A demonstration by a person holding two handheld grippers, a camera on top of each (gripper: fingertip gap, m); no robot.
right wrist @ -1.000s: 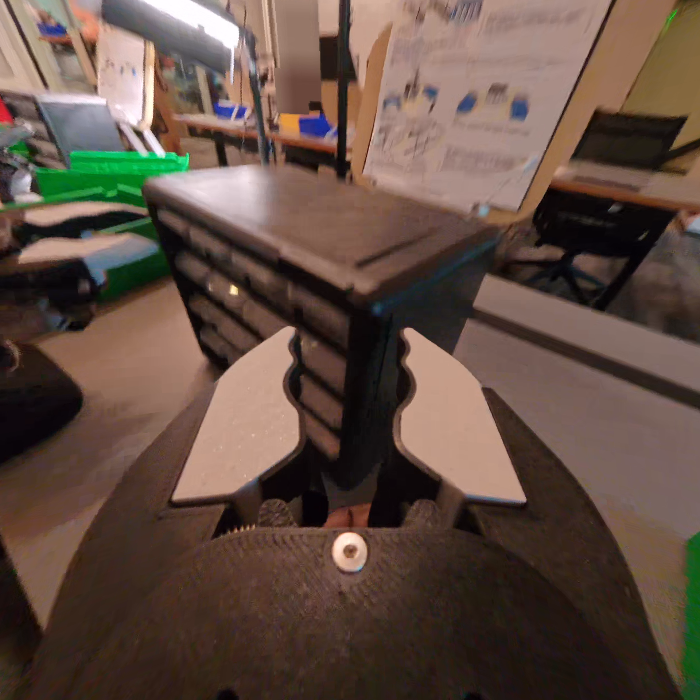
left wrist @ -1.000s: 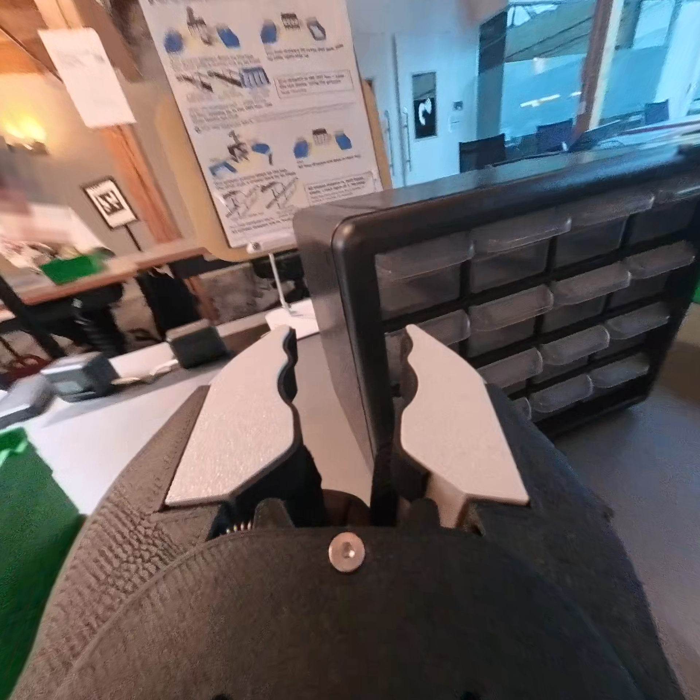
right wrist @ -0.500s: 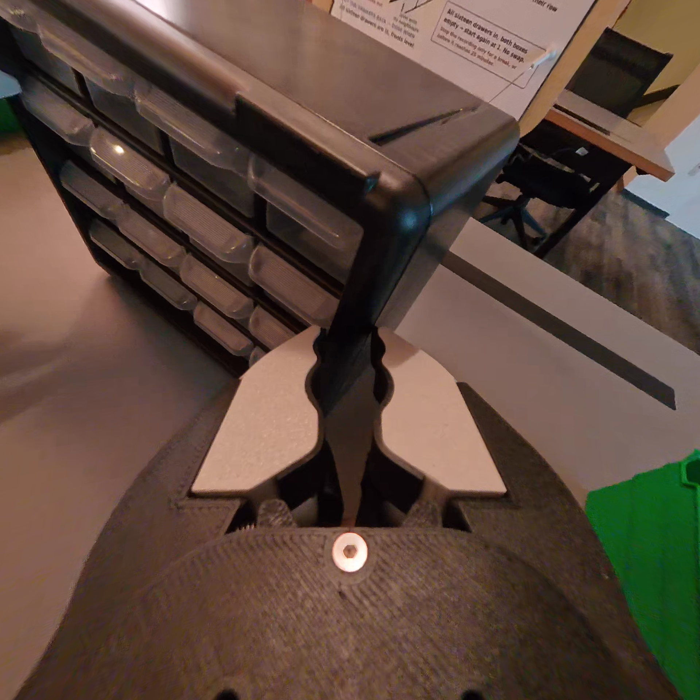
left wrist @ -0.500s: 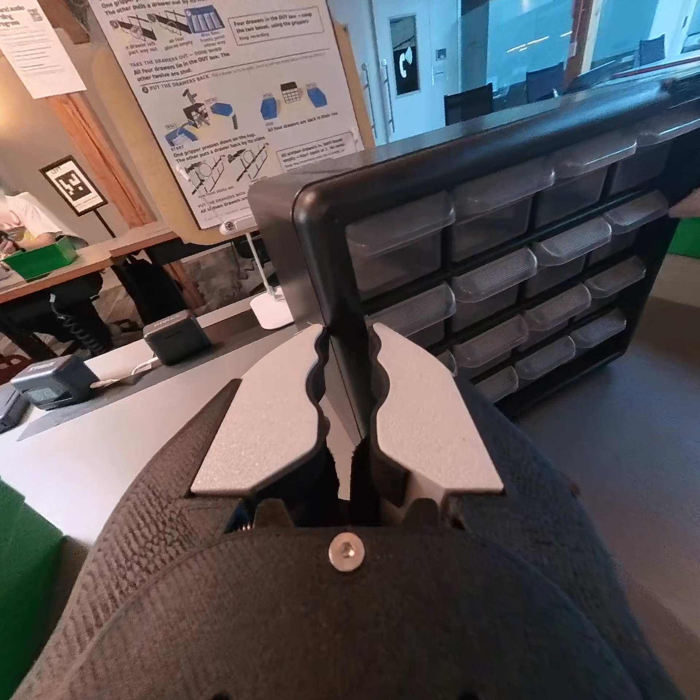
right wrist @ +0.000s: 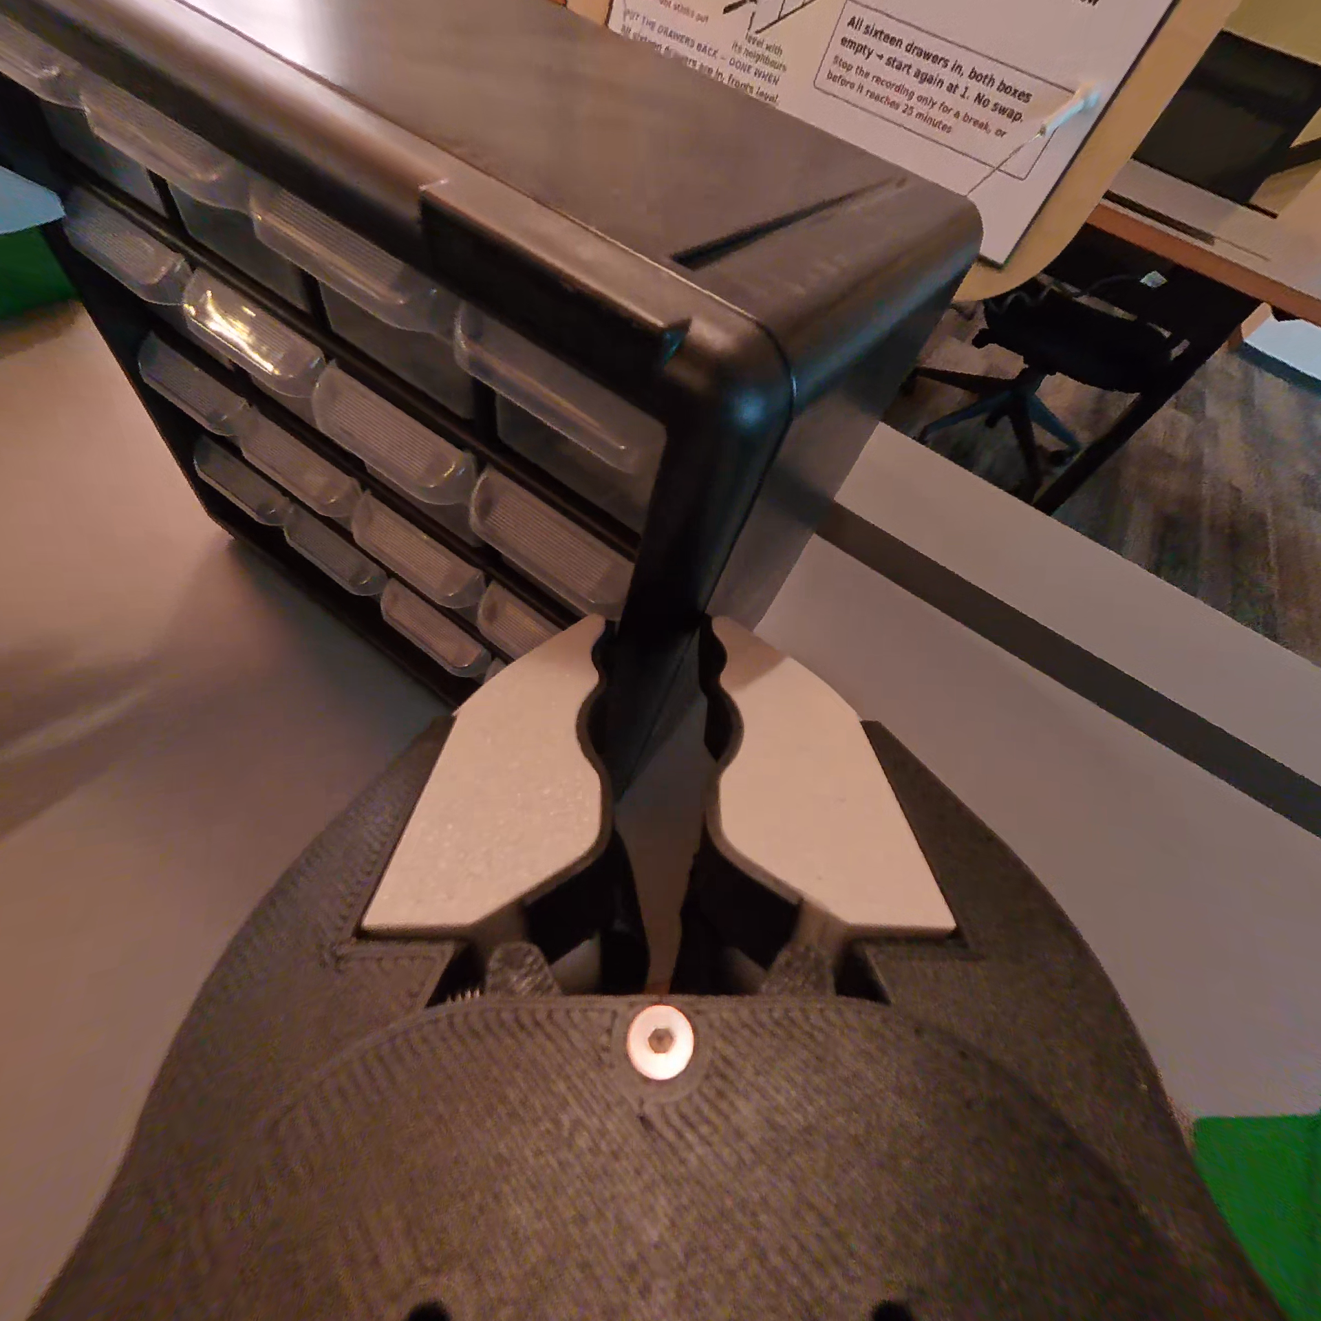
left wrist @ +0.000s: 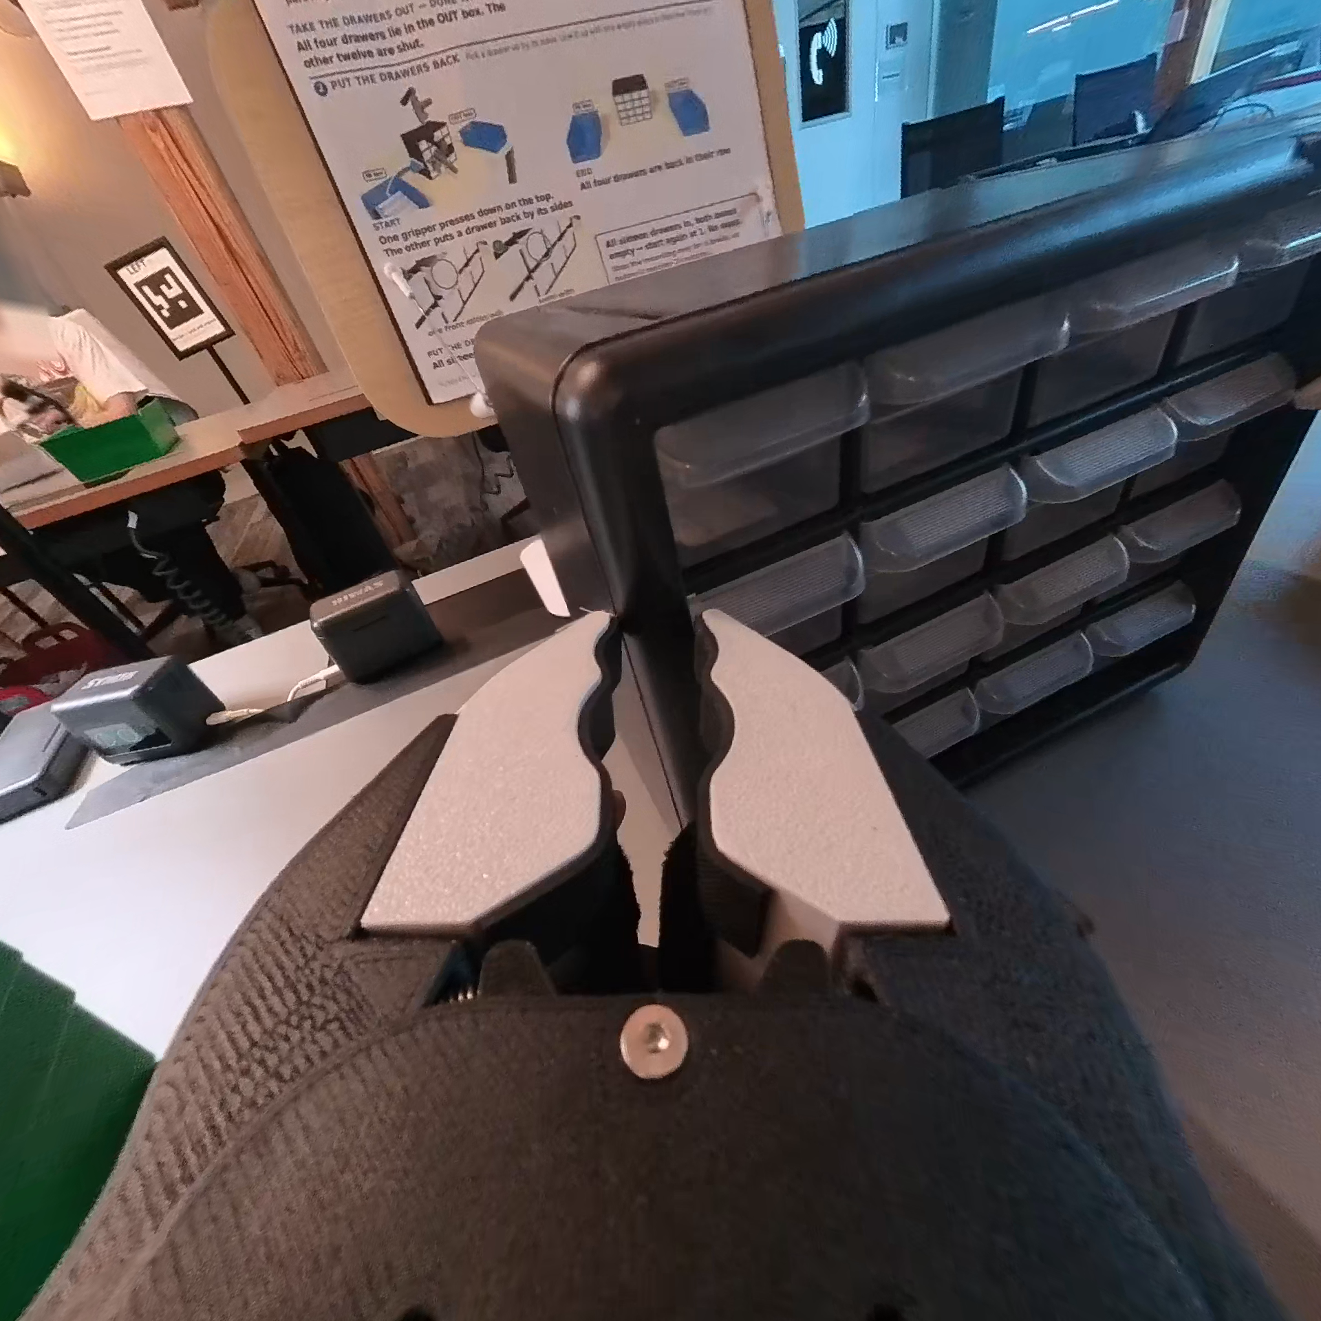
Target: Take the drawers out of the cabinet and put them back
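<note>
A black cabinet with several rows of clear drawers stands on the grey table, and all the drawers I can see are pushed in. My left gripper is shut on the cabinet's left front edge, low on the frame. In the right wrist view, my right gripper is shut on the right front edge of the cabinet, below its rounded top corner. The drawers run off to the left of it. The lower part of each gripped edge is hidden between the fingers.
Two small dark devices with a cable lie on the table left of the cabinet. A green bin sits at the near left, and another green bin at the near right. A poster board stands behind the cabinet.
A second ago both grippers were open around the cabinet's front edges. Both have since closed onto those edges, and the views have come closer to the cabinet.
</note>
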